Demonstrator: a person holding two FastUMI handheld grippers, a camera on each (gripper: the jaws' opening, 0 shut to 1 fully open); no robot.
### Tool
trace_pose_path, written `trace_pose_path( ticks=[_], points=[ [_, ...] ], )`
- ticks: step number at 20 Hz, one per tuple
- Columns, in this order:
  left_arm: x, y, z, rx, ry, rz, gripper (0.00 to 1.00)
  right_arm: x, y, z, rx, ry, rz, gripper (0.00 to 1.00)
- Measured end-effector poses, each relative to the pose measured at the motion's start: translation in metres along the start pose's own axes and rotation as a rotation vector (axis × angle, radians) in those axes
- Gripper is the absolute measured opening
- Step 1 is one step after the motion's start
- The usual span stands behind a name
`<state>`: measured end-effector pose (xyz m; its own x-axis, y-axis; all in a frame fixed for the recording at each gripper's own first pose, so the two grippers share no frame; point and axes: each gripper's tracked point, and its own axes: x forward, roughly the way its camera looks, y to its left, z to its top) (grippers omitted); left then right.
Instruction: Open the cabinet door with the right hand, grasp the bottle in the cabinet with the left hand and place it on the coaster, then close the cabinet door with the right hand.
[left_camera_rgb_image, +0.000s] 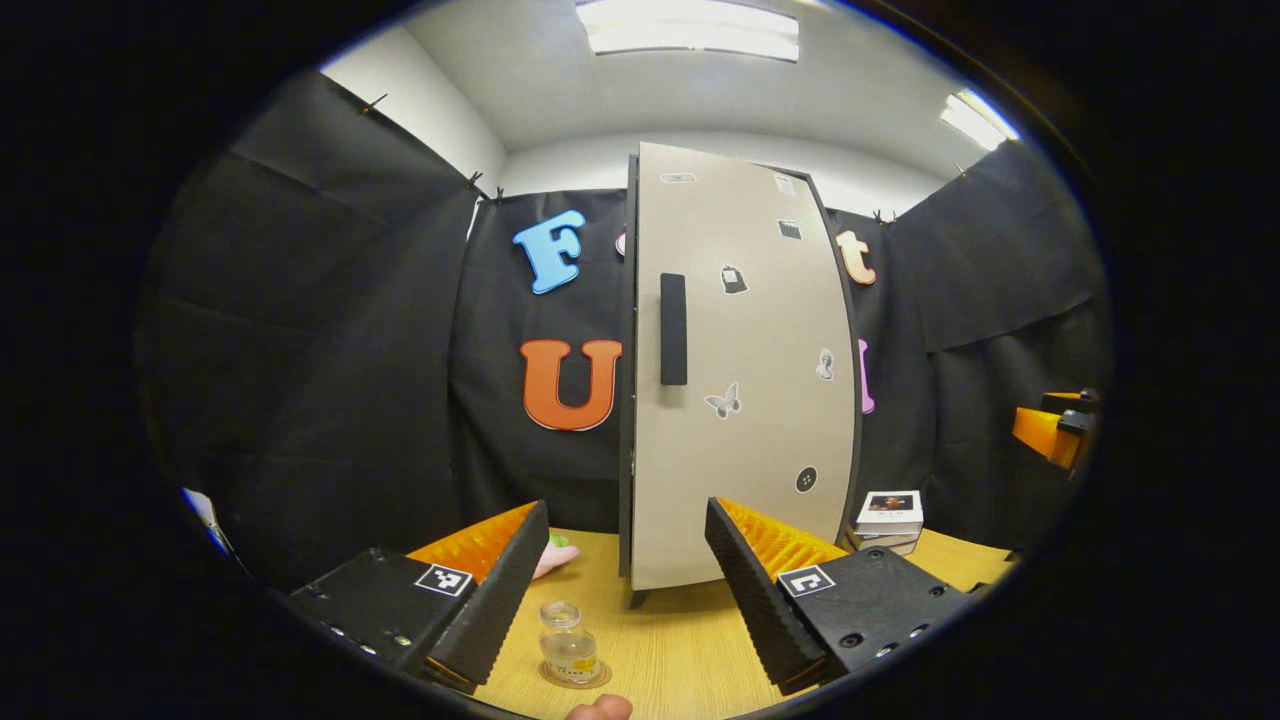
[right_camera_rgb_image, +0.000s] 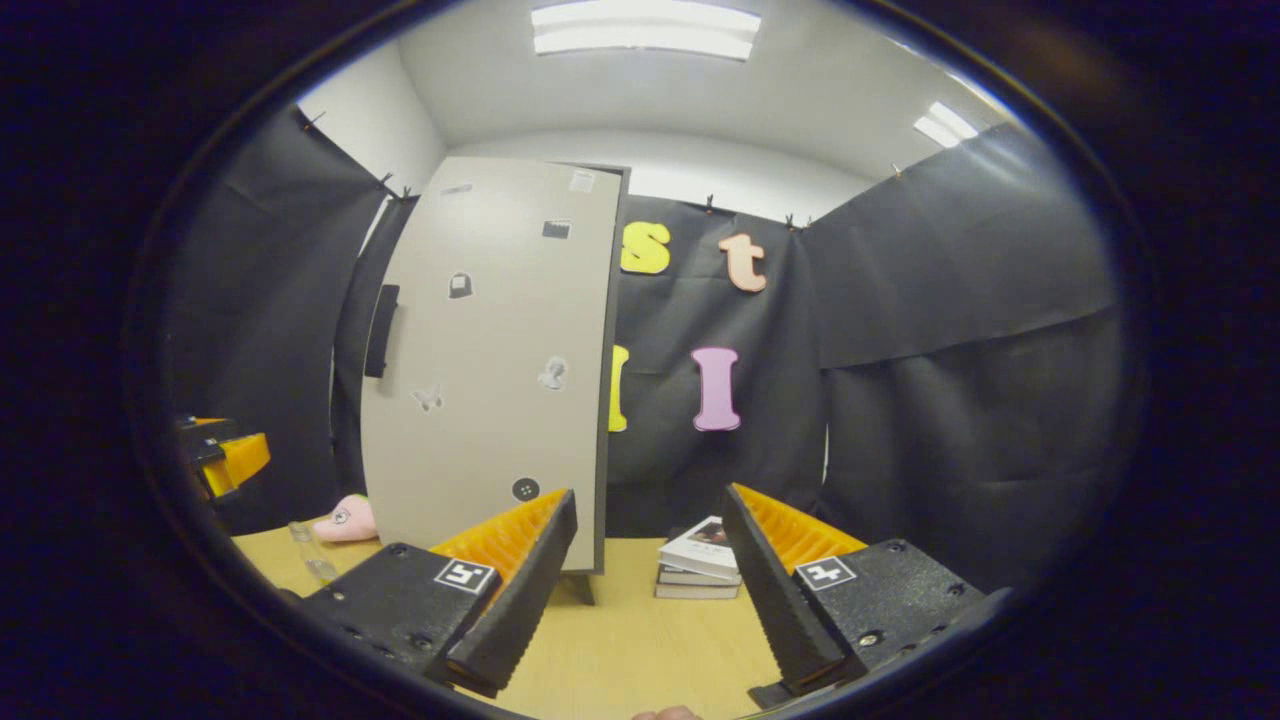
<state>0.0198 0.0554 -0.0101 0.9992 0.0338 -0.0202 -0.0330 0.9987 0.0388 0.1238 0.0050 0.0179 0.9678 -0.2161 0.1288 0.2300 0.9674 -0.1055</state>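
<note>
A tall cabinet stands on the wooden table with its beige door (left_camera_rgb_image: 740, 380) shut and a dark vertical handle (left_camera_rgb_image: 673, 328) on the door's left side. A small clear bottle (left_camera_rgb_image: 567, 642) stands upright on a round coaster (left_camera_rgb_image: 576, 677) near the table's front. My left gripper (left_camera_rgb_image: 628, 590) is open just above and behind the bottle, touching nothing. In the right gripper view the cabinet door (right_camera_rgb_image: 490, 370) and its handle (right_camera_rgb_image: 381, 330) are to the left. My right gripper (right_camera_rgb_image: 650, 580) is open and holds nothing. The bottle (right_camera_rgb_image: 310, 550) shows at the left edge there.
A stack of books (left_camera_rgb_image: 888, 518) lies right of the cabinet, also the stack of books (right_camera_rgb_image: 700, 570) ahead of my right gripper. A pink soft toy (right_camera_rgb_image: 345, 520) lies left of the cabinet. The other gripper (left_camera_rgb_image: 1055, 430) shows at the far right.
</note>
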Motion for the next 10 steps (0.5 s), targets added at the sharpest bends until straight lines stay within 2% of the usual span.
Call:
trace_pose_path(
  ticks=[3,4,9,10],
  points=[
    [0.001,-0.005,0.000,-0.027,0.001,-0.002,0.95,0.001,0.000,0.002,-0.018,0.005,0.016,0.92],
    [0.001,-0.006,-0.001,-0.033,0.001,0.002,0.95,0.000,0.003,0.004,-0.014,0.002,0.025,0.95],
    [0.003,-0.013,-0.005,-0.040,0.014,-0.002,0.95,-0.001,0.016,-0.003,-0.003,0.026,0.083,0.95],
    [0.003,-0.013,-0.005,-0.035,0.012,0.001,0.95,-0.001,0.016,-0.004,-0.011,0.030,0.087,0.92]
  ],
)
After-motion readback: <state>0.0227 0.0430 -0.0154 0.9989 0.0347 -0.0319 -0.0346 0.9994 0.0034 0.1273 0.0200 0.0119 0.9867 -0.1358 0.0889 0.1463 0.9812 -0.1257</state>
